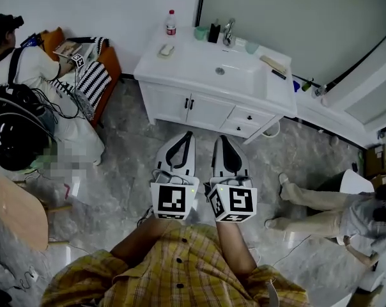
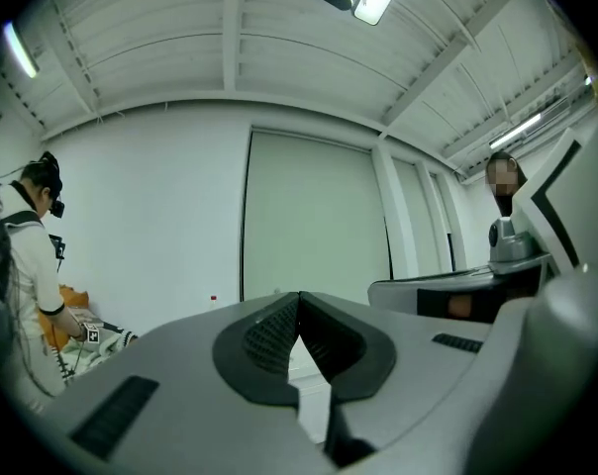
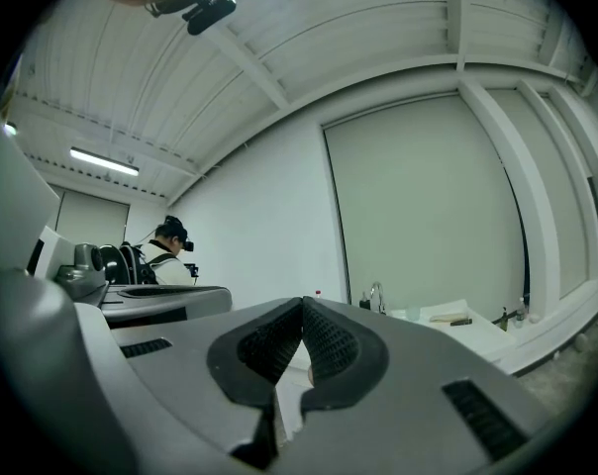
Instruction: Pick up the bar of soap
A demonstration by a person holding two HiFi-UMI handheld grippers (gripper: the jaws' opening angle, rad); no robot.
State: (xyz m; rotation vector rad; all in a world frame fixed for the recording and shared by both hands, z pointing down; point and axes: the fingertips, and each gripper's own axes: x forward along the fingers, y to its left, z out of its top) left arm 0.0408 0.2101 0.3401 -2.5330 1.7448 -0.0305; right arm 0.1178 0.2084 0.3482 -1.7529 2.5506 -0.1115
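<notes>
The bar of soap (image 1: 166, 50) is a pale block lying on the left end of the white vanity top (image 1: 199, 59), beside a red-capped bottle (image 1: 171, 23). My left gripper (image 1: 188, 135) and right gripper (image 1: 220, 138) are side by side over the marble floor, in front of the vanity and well short of the soap. Both point toward the cabinet. In the left gripper view the left gripper (image 2: 299, 295) has its dark pads pressed together with nothing between them. The right gripper (image 3: 302, 303) is likewise shut and empty. I cannot make out the soap in either gripper view.
The vanity has a sink basin (image 1: 222, 71), a faucet (image 1: 229, 32), cups and a brush on top. A person with a headset and backpack (image 1: 17, 62) stands at left by an orange chair (image 1: 107, 66). Another person (image 1: 337, 206) sits on the floor at right. A wooden seat (image 1: 20, 213) stands at lower left.
</notes>
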